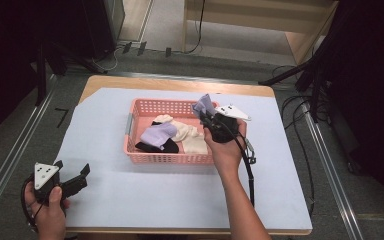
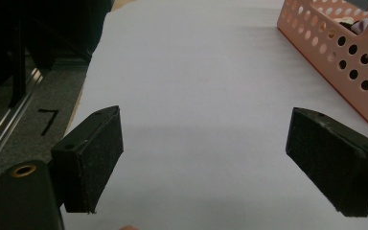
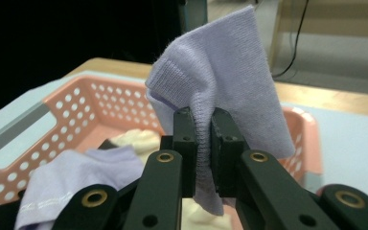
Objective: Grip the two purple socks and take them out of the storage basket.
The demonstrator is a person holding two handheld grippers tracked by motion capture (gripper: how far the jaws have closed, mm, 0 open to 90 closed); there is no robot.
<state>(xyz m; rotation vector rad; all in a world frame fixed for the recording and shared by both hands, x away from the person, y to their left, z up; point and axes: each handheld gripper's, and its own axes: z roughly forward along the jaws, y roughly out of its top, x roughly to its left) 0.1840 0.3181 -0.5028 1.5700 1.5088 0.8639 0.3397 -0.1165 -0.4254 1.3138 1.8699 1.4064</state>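
Observation:
A pink perforated basket [image 1: 145, 107] stands mid-table and holds lilac, cream and black socks. My right gripper [image 1: 203, 114] is above the basket's right end, shut on a lilac sock [image 1: 203, 104] that stands up from its jaws. In the right gripper view the lilac sock [image 3: 220, 76] is pinched between the two black pads, with the basket [image 3: 100, 103] and another lilac sock [image 3: 72, 179] below. My left gripper [image 1: 72, 172] rests at the table's front left corner, open with nothing between its fingers [image 2: 93, 160]. The basket's corner [image 2: 350, 52] lies to its right.
A pale blue sheet [image 1: 180, 190] covers the wooden table. Cables and dark stand legs lie on the floor beyond the table and to its right [image 1: 300, 107]. A metal rail [image 1: 10, 160] runs along the left.

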